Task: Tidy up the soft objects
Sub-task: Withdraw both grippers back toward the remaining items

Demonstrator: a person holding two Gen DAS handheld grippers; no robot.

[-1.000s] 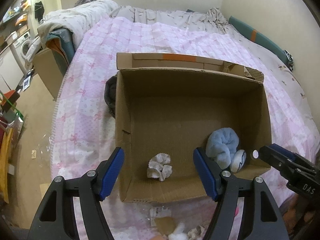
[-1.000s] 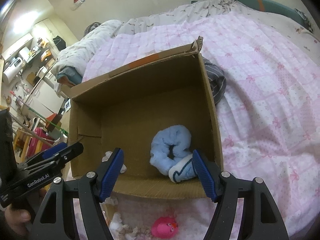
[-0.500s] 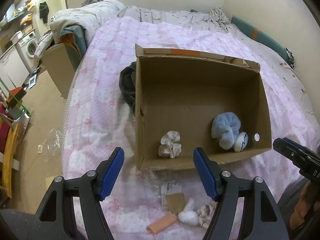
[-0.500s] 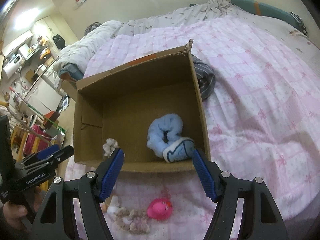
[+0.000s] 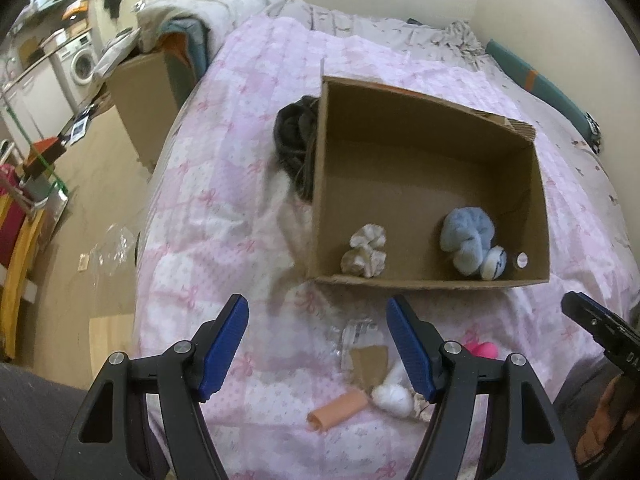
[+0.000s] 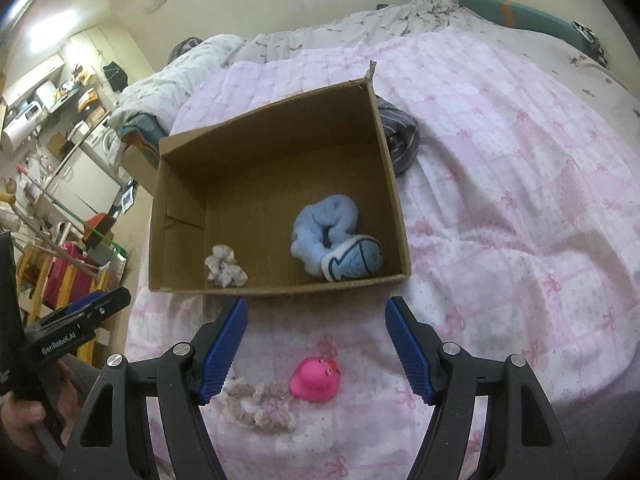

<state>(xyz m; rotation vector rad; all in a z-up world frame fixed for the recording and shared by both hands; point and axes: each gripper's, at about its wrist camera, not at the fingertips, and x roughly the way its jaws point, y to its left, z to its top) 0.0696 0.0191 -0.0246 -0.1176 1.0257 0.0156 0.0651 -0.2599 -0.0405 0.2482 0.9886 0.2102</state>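
Lying on the pink quilt (image 6: pixel 500 208) just short of the cardboard box (image 6: pixel 394 184), the pink plush toy (image 6: pixel 316 378) and beige scrunchie (image 6: pixel 260 404) look light and squashy; a pinch across the middle should hold. Both the right gripper (image 6: pixel 316 344) and left gripper (image 5: pixel 318 344) gape empty.

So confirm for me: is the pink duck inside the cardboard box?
No, the pink duck lies on the bedspread outside the cardboard box.

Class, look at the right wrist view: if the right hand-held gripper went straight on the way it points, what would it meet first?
Probably the pink bedspread just short of the cardboard box, or the box's near wall; depth is unclear. The right hand-held gripper is open and empty; the pink duck toy lies nearer than that line.
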